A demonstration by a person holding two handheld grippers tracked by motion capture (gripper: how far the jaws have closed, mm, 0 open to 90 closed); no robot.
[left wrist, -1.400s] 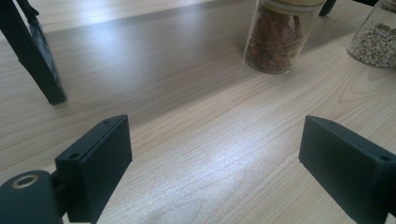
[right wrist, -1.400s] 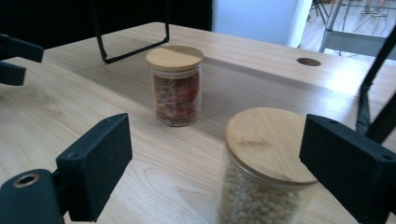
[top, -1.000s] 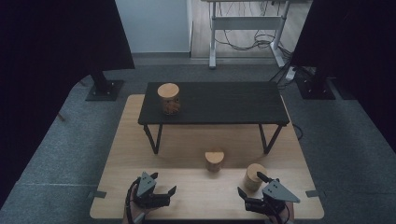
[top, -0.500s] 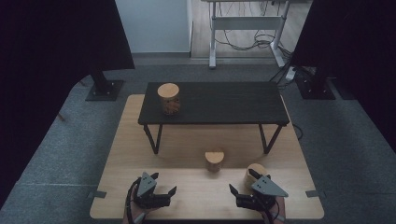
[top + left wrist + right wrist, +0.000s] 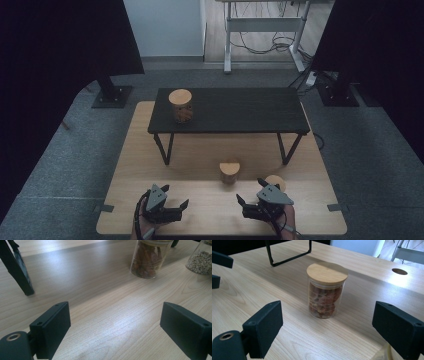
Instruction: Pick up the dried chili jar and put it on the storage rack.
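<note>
Right gripper (image 5: pixel 249 206) nearest to the middle jar, jaws wide and empty

The short clear glass jar with a round wooden lid and reddish-brown contents (image 5: pixel 326 290) stands upright on the light wooden tabletop (image 5: pixel 200 165), straight ahead of the right gripper and apart from it, centred between its two black jaws in the right gripper view; its long axis is vertical; the left gripper (image 5: pixel 176 207) is farther from it, also spread wide and holding nothing, with the jar up and to its right; I count three lidded jars: this one, a second glass jar with pale grains (image 5: pixel 201 261) just beside the right gripper, probably touching nothing, and a third jar (image 5: pixel 180 106) on the low black bench (image 5: pixel 240 110); two grippers, one bench.
</note>
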